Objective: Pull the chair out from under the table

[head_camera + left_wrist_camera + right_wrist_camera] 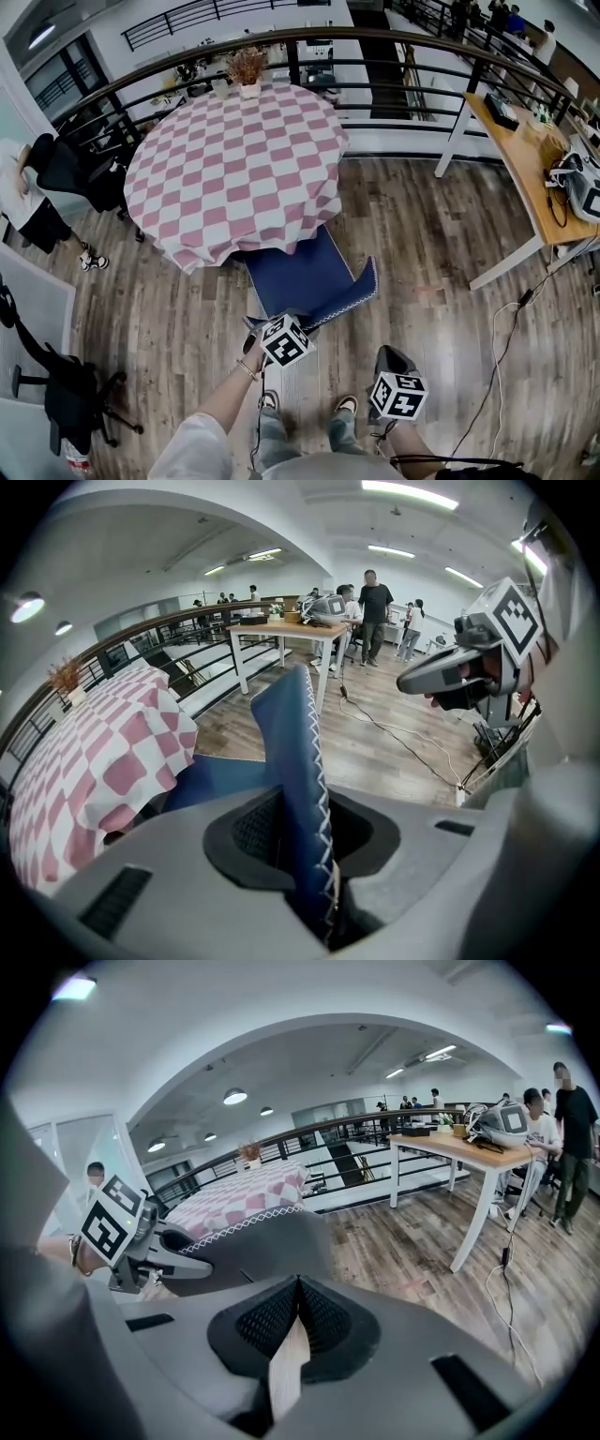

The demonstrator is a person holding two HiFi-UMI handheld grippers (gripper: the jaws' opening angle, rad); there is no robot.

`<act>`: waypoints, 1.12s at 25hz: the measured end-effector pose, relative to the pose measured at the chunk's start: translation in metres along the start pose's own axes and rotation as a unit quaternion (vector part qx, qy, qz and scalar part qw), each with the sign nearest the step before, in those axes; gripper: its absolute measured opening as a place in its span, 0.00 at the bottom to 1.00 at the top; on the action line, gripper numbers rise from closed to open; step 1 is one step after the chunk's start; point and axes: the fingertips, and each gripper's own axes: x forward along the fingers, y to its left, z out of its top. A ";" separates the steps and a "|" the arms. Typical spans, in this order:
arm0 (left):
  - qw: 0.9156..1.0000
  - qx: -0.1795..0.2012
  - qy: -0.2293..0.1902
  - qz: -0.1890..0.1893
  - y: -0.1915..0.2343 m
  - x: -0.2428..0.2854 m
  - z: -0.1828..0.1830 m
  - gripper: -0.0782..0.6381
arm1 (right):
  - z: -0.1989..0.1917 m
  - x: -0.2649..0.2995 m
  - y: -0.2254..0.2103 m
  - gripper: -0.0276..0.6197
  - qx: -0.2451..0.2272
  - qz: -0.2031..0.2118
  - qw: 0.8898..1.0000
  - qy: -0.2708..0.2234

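My left gripper [309, 855] is clamped on the top edge of the chair back [292, 752]: the blue panel with its white cross-stitched seam stands between the two pads and runs down into the throat of the jaws. In the head view this gripper sits at the near left corner of the chair back, pointing steeply down, with my left hand [249, 356] behind its marker cube. My right gripper [298, 1288] is closed with nothing in it; its ribbed pads meet at the tips and only floor shows through the slit below them. It hangs to the right of the left gripper, apart from the chair [305, 274] and not touching it. The chair faces the round worktop [234, 159], which carries a pink-and-white chequered cloth. The far edge of the blue seat lies under the hanging hem of the cloth, while the rest of the seat and the whole back are outside it, on my side. A small pot of dried plants [247, 70] stands at the far edge of the worktop, near the dark railing [394, 42]. The floor [422, 244] is wood plank. A wooden desk [516, 159] with white legs stands to the right, well apart from the chair.
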 end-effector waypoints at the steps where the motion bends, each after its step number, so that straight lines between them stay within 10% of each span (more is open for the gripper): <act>1: 1.000 -0.001 0.000 -0.006 -0.001 0.000 0.000 0.24 | 0.001 -0.001 -0.001 0.07 0.000 -0.001 1.000 -0.002; 28: 0.999 -0.014 -0.001 -0.051 -0.075 -0.008 -0.011 0.24 | 0.001 -0.018 -0.019 0.07 0.005 -0.018 1.000 -0.018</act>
